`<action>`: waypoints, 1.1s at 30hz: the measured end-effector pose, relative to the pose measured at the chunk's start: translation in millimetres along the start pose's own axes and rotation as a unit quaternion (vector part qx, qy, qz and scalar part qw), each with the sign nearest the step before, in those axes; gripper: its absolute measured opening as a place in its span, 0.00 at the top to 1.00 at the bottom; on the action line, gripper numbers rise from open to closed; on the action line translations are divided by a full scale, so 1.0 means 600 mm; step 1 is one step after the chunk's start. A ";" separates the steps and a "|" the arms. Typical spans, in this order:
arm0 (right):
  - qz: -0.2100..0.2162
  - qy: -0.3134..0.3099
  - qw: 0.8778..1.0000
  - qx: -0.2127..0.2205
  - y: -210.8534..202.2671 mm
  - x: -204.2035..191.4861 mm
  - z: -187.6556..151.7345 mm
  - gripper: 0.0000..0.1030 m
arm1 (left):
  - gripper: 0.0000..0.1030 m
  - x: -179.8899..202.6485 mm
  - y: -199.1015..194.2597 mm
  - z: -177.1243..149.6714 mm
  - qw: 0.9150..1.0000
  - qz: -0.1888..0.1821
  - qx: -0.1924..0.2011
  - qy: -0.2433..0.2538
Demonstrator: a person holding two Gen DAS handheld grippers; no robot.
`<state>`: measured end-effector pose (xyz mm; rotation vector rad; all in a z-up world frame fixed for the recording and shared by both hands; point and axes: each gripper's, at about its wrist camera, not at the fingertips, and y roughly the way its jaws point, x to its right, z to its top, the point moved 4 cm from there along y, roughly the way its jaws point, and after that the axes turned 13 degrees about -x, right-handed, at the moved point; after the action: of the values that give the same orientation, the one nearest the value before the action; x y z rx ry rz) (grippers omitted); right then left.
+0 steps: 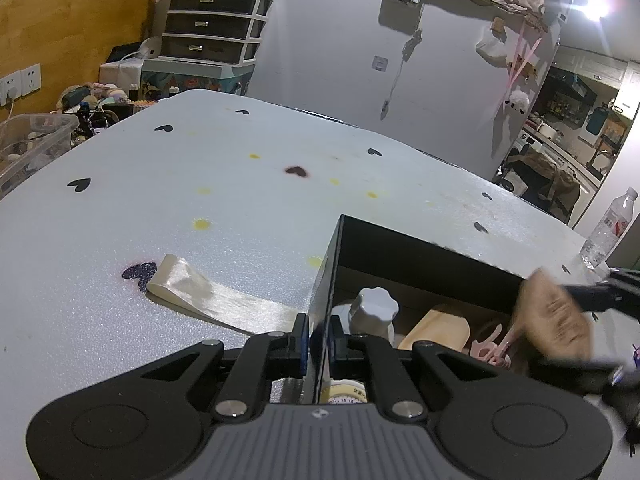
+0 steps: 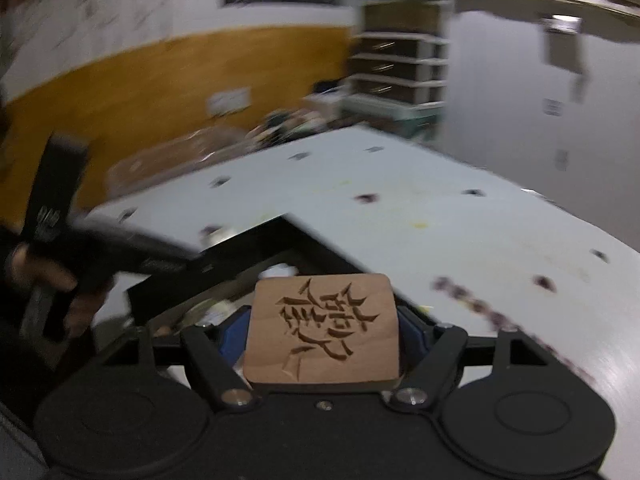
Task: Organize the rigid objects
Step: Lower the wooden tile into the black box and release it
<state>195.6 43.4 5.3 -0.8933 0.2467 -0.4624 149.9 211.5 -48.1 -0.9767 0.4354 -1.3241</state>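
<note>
My left gripper (image 1: 318, 344) is shut on the near left wall of an open black box (image 1: 420, 252) that stands on the white table. Inside the box lie a white jar with a knobbed lid (image 1: 374, 306), a pale wooden piece (image 1: 436, 330) and a pink item (image 1: 490, 346). My right gripper (image 2: 322, 334) is shut on a square wooden tile (image 2: 324, 328) with a carved character, above the box (image 2: 224, 272). In the left wrist view the tile (image 1: 556, 318) shows as a blur over the box's right side. A hand (image 2: 48, 280) holds the left gripper.
A cream ribbon (image 1: 208, 298) lies on the table (image 1: 200, 168) left of the box. A water bottle (image 1: 608, 228) stands at the far right edge. A clear plastic bin (image 1: 32, 140) and a drawer tower (image 1: 216, 20) sit beyond the table's left side.
</note>
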 end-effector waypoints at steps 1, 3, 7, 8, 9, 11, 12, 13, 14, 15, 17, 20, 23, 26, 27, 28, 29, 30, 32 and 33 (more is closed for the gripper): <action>0.002 -0.015 1.000 -0.010 0.009 -0.010 0.006 0.27 | 0.91 0.000 0.000 0.001 1.000 -0.001 -0.001 -0.001; 0.005 -0.046 0.999 -0.029 0.027 -0.029 0.018 0.27 | 0.91 -0.001 0.000 0.001 1.000 -0.001 -0.002 -0.001; 0.036 -0.076 0.995 -0.053 0.057 -0.050 0.035 0.27 | 0.91 -0.001 0.000 0.003 1.000 -0.002 -0.005 0.000; 0.040 -0.085 0.994 -0.062 0.067 -0.056 0.037 0.27 | 0.91 -0.001 0.001 0.003 1.000 -0.002 -0.006 0.000; 0.045 -0.095 0.992 -0.071 0.077 -0.062 0.039 0.27 | 0.91 -0.001 0.001 0.004 1.000 -0.003 -0.007 0.000; 0.058 -0.106 0.989 -0.081 0.092 -0.073 0.041 0.27 | 0.91 -0.001 0.001 0.005 1.000 -0.003 -0.009 0.000; 0.069 -0.107 0.988 -0.087 0.098 -0.076 0.044 0.27 | 0.91 -0.001 0.002 0.006 1.000 -0.003 -0.010 0.000; 0.076 -0.109 0.987 -0.089 0.106 -0.076 0.047 0.27 | 0.91 -0.001 0.001 0.006 1.000 -0.003 -0.011 0.000; 0.081 -0.114 0.986 -0.094 0.112 -0.080 0.048 0.27 | 0.91 -0.002 0.002 0.006 1.000 -0.003 -0.012 0.000; 0.084 -0.120 0.984 -0.099 0.118 -0.086 0.049 0.27 | 0.91 -0.002 0.002 0.007 1.000 -0.004 -0.013 0.001; 0.093 -0.129 0.982 -0.103 0.126 -0.094 0.053 0.27 | 0.91 -0.002 0.002 0.007 1.000 -0.005 -0.014 0.001; 0.104 -0.130 0.980 -0.104 0.130 -0.097 0.058 0.27 | 0.91 -0.002 0.002 0.007 1.000 -0.004 -0.014 0.000; 0.111 -0.123 0.981 -0.103 0.132 -0.098 0.061 0.26 | 0.91 -0.003 0.002 0.007 1.000 -0.006 -0.014 -0.001; 0.095 -0.108 0.984 -0.103 0.132 -0.096 0.062 0.17 | 0.91 -0.003 0.003 0.006 1.000 -0.006 -0.014 -0.002; 0.090 -0.107 0.985 -0.102 0.130 -0.095 0.062 0.15 | 0.91 -0.003 0.003 0.007 1.000 -0.007 -0.014 -0.002; 0.089 -0.106 0.985 -0.101 0.128 -0.094 0.062 0.14 | 0.91 -0.003 0.003 0.007 1.000 -0.007 -0.013 -0.003; 0.091 -0.105 0.985 -0.100 0.125 -0.093 0.062 0.14 | 0.91 -0.003 0.003 0.007 1.000 -0.007 -0.013 -0.003; 0.093 -0.103 0.986 -0.098 0.121 -0.092 0.061 0.13 | 0.91 -0.003 0.003 0.007 1.000 -0.007 -0.013 -0.003; 0.092 -0.102 0.986 -0.093 0.112 -0.091 0.060 0.11 | 0.91 -0.003 0.003 0.007 1.000 -0.007 -0.013 -0.003; 0.089 -0.101 0.987 -0.089 0.106 -0.090 0.059 0.11 | 0.91 -0.003 0.003 0.007 1.000 -0.007 -0.013 -0.003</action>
<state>180.3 128.5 -22.8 -1.0755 0.1820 -0.1828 153.5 214.5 -47.6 -1.0061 0.4432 -1.3302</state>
